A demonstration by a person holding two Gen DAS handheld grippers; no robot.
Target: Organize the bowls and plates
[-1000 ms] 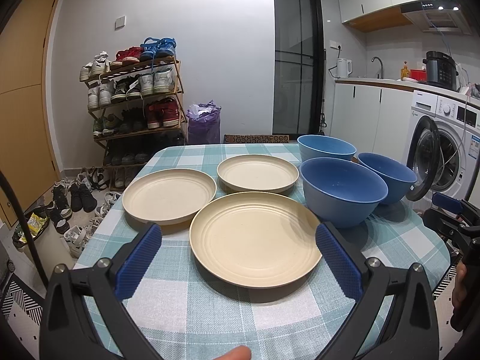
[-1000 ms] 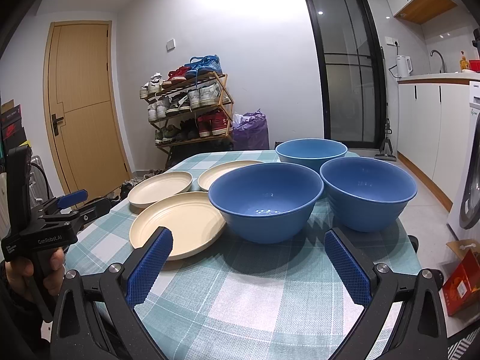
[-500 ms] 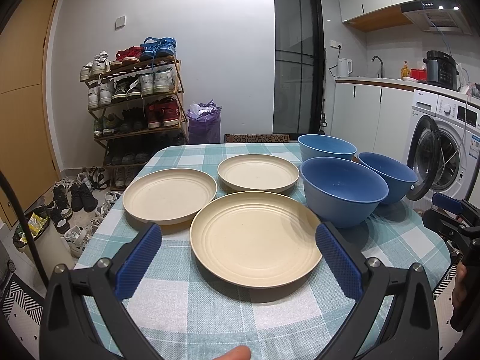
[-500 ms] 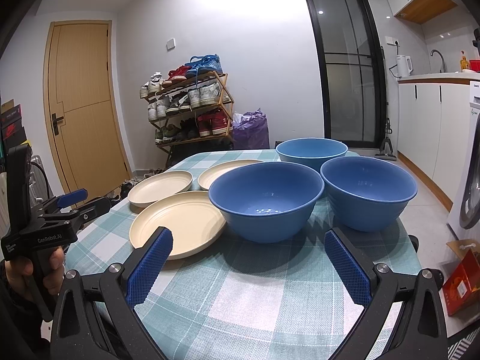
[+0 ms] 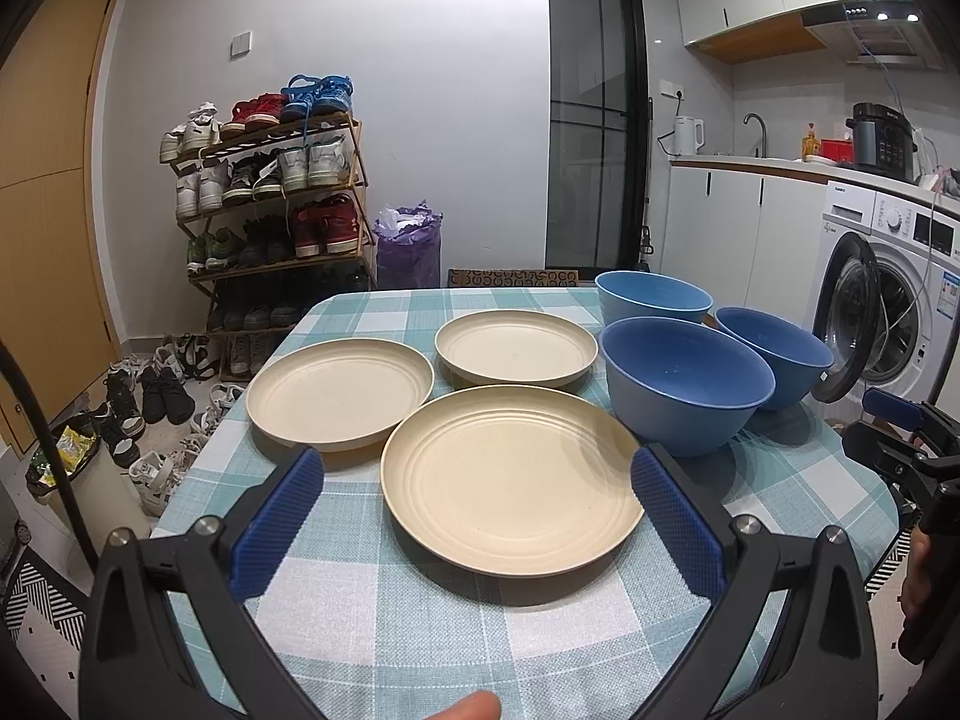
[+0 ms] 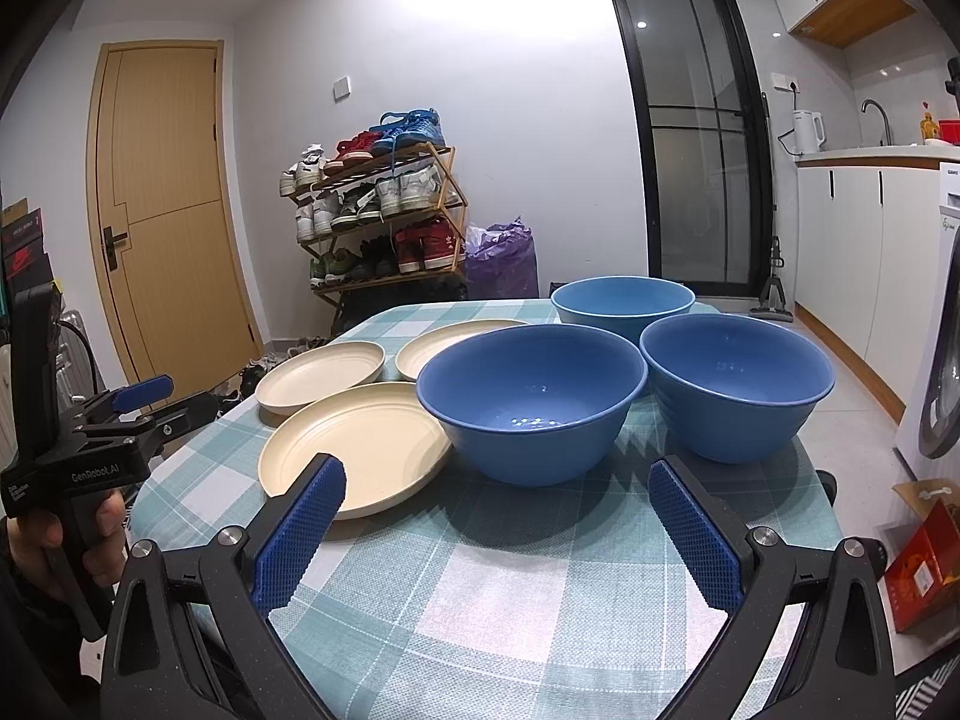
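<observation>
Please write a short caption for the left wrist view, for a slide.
Open left claw faces three cream plates and three blue bowls on a checked table.

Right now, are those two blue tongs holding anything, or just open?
Left tongs: open, holding nothing, hovering in front of the nearest cream plate.
Right tongs: open, holding nothing, in front of the nearest blue bowl.
</observation>
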